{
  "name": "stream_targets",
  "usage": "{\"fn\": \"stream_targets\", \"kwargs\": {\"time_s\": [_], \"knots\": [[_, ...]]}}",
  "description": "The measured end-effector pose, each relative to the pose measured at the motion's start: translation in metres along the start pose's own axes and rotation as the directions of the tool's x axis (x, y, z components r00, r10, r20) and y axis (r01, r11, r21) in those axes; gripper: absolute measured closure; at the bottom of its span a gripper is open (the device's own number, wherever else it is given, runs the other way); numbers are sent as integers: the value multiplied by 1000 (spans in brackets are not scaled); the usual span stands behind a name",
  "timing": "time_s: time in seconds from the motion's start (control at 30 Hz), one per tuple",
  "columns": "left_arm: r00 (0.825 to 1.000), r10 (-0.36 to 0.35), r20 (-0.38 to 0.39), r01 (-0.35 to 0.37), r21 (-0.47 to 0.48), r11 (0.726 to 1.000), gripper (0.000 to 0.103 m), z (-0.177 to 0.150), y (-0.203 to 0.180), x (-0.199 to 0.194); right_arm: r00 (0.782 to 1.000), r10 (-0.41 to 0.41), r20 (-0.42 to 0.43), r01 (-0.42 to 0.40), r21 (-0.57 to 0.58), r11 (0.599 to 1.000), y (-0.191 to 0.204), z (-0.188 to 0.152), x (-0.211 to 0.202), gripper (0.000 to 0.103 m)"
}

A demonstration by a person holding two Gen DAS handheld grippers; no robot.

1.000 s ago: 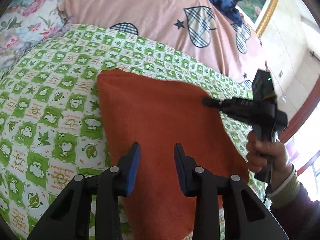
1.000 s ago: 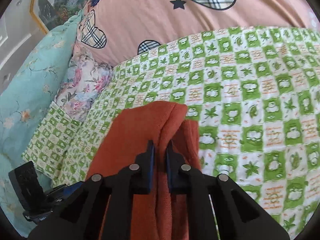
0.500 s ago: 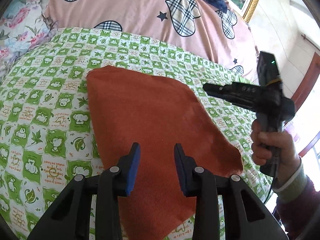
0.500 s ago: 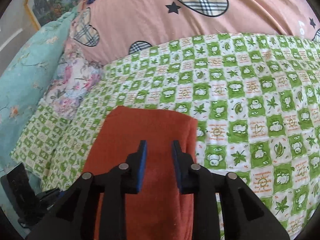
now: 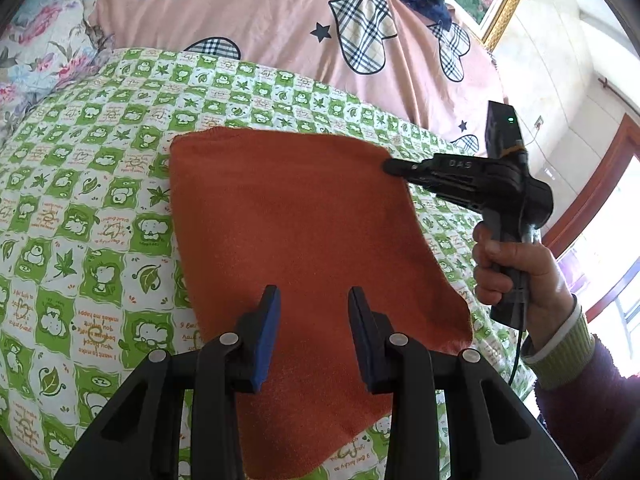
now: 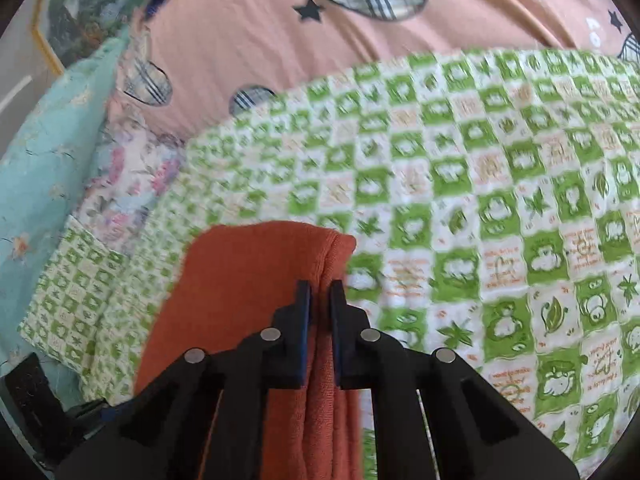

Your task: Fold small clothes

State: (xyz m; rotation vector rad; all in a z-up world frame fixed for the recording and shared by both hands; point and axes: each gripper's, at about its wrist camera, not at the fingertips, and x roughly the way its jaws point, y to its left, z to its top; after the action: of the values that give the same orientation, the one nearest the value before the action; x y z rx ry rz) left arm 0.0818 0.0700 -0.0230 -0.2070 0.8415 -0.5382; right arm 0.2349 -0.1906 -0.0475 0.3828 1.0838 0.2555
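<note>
Folded rust-orange terry cloth [image 5: 304, 248] lay flat on green-and-white checked bedspread [image 5: 92, 216], open spread to cloth's left and beyond it. Right gripper [image 6: 320, 292], jaws just closed, pinched cloth's far right corner fold. Left gripper [image 5: 314, 296] hovered above near edge, jaws apart, nothing between. Readable: "DAS" on right gripper's arm; upside-down "makes me happy" on bedspread. Pink heart-print quilt [image 5: 256, 12] bounded far side.

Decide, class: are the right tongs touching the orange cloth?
Touching. The right wrist view shows the right tongs just closed, pinching a raised fold of the orange cloth.
</note>
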Motion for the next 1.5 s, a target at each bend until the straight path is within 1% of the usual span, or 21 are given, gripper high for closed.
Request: {"fn": "stream_targets", "kwargs": {"time_s": [0.07,0.1,0.2,0.27,0.33,0.37,0.43,0.47,0.5,0.53,0.63,0.67,0.73,0.87,1.03,1.17,1.23,1.33,1.37,1.43,1.5], "knots": [[1000,1,-20,-1,-3,1000,69,1,1,6,996,-84,-26,85,37,996,-8,-2,5,90],[1000,1,-25,-1,-3,1000,69,2,1,8,995,-100,1,100,43,994,-5,-2,-2,85],[1000,28,-8,-28,23,999,69,12,-1,8,998,7,68,-7,7,1000,23,-7,-27,85],[999,35,4,-35,22,999,69,22,2,8,991,131,33,-130,-29,991,48,-14,-25,85],[999,36,11,-36,12,999,69,31,7,11,986,165,-21,-165,-37,986,63,-19,-9,85],[999,41,14,-41,8,999,69,36,10,14,987,156,-38,-157,-44,987,67,-21,1,85],[998,54,17,-54,-5,999,69,45,17,23,993,90,-73,-94,-49,994,65,-23,20,85],[998,56,11,-55,-13,998,69,49,21,29,994,50,-93,-54,-43,998,58,-23,31,88],[998,58,-2,-58,-23,998,69,51,25,36,994,33,-109,-36,-25,999,47,-25,42,95],[997,74,-32,-76,-39,996,70,52,32,47,994,33,-104,-34,-4,999,39,-26,46,102],[987,120,-109,-124,-39,991,84,47,44,73,991,82,-102,-79,39,996,24,-25,45,103],[985,134,-105,-136,-20,990,87,44,43,76,991,82,-102,-78,38,996,25,-25,43,103],[985,139,-97,-141,-8,990,87,42,42,76,993,69,-97,-68,23,997,28,-27,39,103],[987,129,-93,-132,-27,991,90,41,40,65,995,53,-85,-54,-11,998,37,-37,15,99],[998,50,-45,-49,15,999,90,15,15,18,992,107,-66,-112,-84,990,44,-77,-38,98],[998,-62,-34,63,48,997,89,-21,-8,-14,987,107,-122,-122,-124,985,38,-122,-55,98],[996,-51,-78,56,73,996,89,-41,-18,-13,990,11,-144,-34,-160,986,26,-145,-51,98],[989,31,-148,-20,76,997,89,-66,-15,1,992,21,-123,-35,-111,993,7,-157,-52,101],[986,25,-165,-19,40,999,91,-72,-9,4,992,25,-121,-37,-101,994,5,-156,-53,102],[989,-21,-148,16,-38,999,92,-79,1,1,993,14,-115,-26,-103,994,6,-156,-54,102],[989,-31,-142,20,-78,997,94,-80,5,1,994,-3,-110,-11,-119,993,9,-157,-55,102]]}}
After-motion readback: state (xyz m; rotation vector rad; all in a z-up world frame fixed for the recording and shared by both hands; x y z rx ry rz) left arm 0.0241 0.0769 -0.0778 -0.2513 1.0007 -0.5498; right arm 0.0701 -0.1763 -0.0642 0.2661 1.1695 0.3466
